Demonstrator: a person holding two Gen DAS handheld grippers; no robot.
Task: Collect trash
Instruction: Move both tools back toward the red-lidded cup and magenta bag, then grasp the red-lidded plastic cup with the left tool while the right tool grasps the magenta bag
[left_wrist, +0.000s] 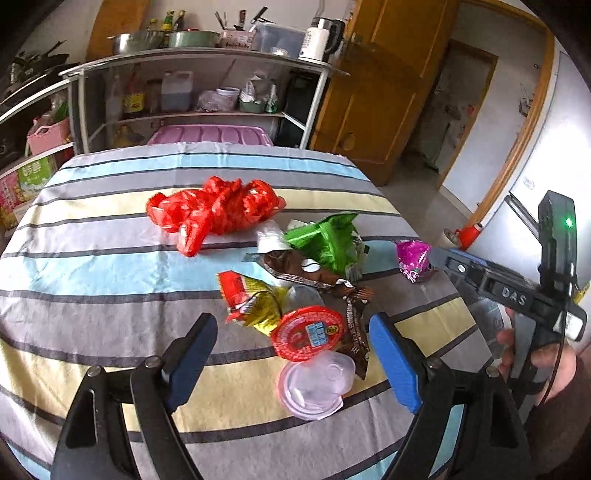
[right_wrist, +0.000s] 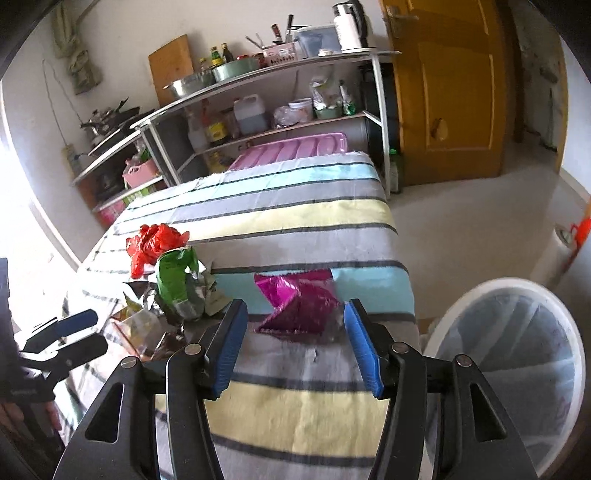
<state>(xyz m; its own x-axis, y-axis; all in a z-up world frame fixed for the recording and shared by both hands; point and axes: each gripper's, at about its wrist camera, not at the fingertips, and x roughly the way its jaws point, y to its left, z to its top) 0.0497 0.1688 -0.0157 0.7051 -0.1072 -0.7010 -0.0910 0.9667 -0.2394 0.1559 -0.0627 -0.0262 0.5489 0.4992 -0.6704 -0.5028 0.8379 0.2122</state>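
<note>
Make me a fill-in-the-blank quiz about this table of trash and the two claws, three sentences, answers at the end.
1. The crumpled plastic bag at the far side of the litter pile is ____ in colour.
2. Straight ahead of the right claw, between its open blue fingers, lies a shiny ____ wrapper.
3. Beside the striped tablecloth, on the right claw's side, stands a white ____ with a clear liner.

Missing words: red; magenta; bin

The only lettering clear enough to read is "DAS", raised in black capitals on the body of the right tongs (left_wrist: 437, 258) in the left wrist view, while print on the wrappers, the red lid and the cartons is too blurred.
</note>
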